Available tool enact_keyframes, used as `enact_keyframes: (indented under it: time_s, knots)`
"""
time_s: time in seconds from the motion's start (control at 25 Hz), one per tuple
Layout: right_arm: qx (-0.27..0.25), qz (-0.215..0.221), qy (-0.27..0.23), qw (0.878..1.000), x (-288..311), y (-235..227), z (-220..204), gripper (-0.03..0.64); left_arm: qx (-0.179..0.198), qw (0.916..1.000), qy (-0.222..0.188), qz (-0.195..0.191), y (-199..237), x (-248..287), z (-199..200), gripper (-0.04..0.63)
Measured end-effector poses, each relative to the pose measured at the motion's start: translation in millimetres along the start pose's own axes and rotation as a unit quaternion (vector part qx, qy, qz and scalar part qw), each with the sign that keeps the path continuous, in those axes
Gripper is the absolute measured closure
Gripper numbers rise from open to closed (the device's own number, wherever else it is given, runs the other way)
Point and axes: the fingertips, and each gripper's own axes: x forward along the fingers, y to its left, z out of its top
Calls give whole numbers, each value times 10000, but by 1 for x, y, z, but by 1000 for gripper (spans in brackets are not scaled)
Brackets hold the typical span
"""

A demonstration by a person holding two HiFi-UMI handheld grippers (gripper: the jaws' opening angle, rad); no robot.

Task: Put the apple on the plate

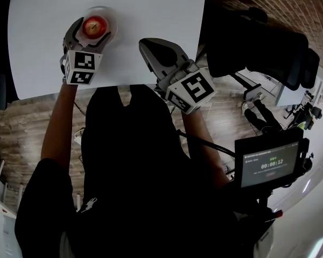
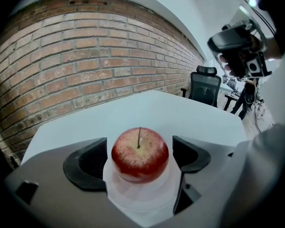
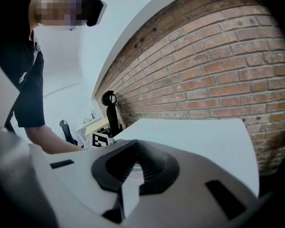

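Now the apple (image 2: 140,155) is seen sitting upright, stem up, squarely between the jaws of the left gripper (image 1: 90,34). It is resting on the pale plate (image 2: 133,201), which lies beneath and just ahead of those jaws. The jaws are spread wide. A thin gap can be made out on each side between the dark pads (image 2: 88,163) and the red skin, so the fruit is not being squeezed. Its weight looks to be carried by the plate, not by the gripper.

Over on the other side, the right gripper (image 3: 133,167) is held above the white table (image 1: 151,9), well apart from the plate. Its jaws are brought together, and nothing is caught between them. Only bare tabletop is seen ahead of their tips.

So the main work can be judged as done: the apple is on the plate and the grip on it is let go. Whether the fruit sits dead centre on the plate cannot be settled from these views, though it is well inside the rim in the head view.

What is left is small. The open left jaws are to be drawn back clear of the apple without the pads brushing it. A nudge could roll it toward the rim. Nothing further seems to be asked of the right gripper.
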Motion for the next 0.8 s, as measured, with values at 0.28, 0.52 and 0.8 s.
enact_keyframes:
  time_s: [0.28,0.52,0.8]
  knots:
    - [-142,150,-152,9997,-15,4,11,614,-59,9996,-56,255,-4,-18,17,175]
    - [-366,378,-333,9981,-22,17,27,614,-172,9988,-111,454,-5,-36,27,175]
    - [-508,616,-477,9957,-32,25,32,614,-215,9983,-185,515,-19,-56,41,318]
